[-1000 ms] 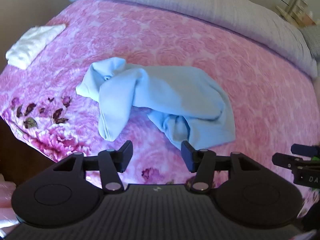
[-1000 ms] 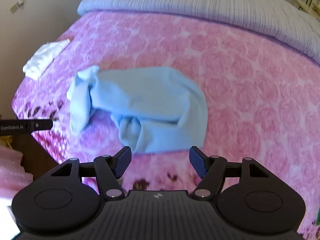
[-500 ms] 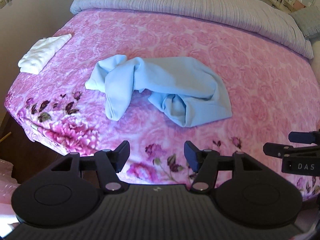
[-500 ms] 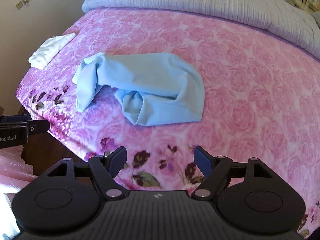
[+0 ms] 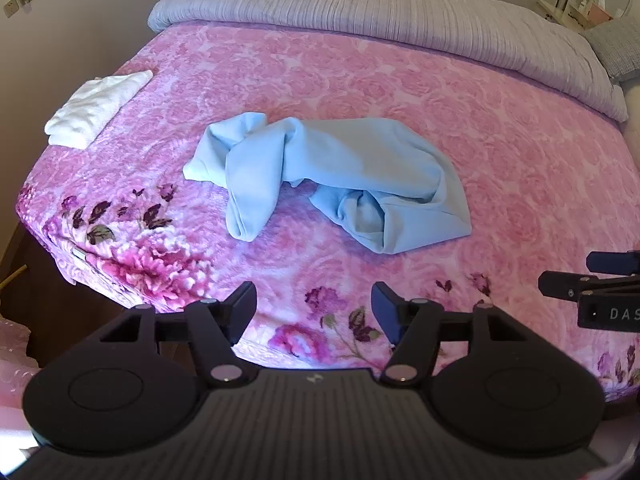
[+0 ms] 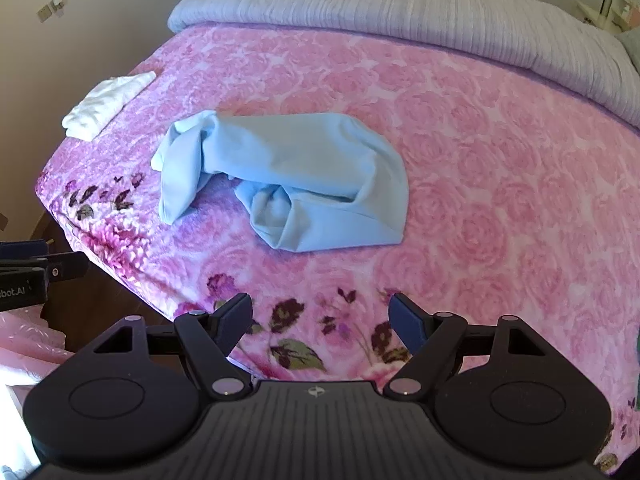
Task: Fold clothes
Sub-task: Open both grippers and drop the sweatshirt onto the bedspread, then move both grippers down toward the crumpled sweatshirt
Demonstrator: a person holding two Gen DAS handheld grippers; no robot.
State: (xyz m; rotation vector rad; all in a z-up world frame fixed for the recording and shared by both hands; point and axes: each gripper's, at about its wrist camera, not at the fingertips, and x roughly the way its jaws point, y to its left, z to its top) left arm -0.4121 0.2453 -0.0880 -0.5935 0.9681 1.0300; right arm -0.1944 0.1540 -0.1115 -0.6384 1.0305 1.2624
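A crumpled light-blue garment (image 5: 332, 176) lies in a loose heap near the middle of a bed covered by a pink rose-patterned blanket (image 5: 500, 168), with one narrow part of the cloth trailing toward the bed's near edge and the rest bunched and partly folded over itself. The left gripper (image 5: 314, 306) hangs above the flowered border of the blanket, well short of the garment, its jaws opening with nothing between them. The right gripper (image 6: 320, 316) hangs beside it over the same edge of the bed, its jaws spread wide and likewise empty; each tool shows at the margin of the other's view. A folded white cloth (image 5: 94, 110) rests at the far left corner of the blanket, well apart from the blue garment. A pale grey ribbed quilt (image 5: 380, 12) lies bunched across the far end of the bed, against a cream wall (image 6: 120, 8) that carries small switch plates. Pink plastic sheeting (image 6: 28, 344) shows low at the left, beside the bed's dark wooden frame.
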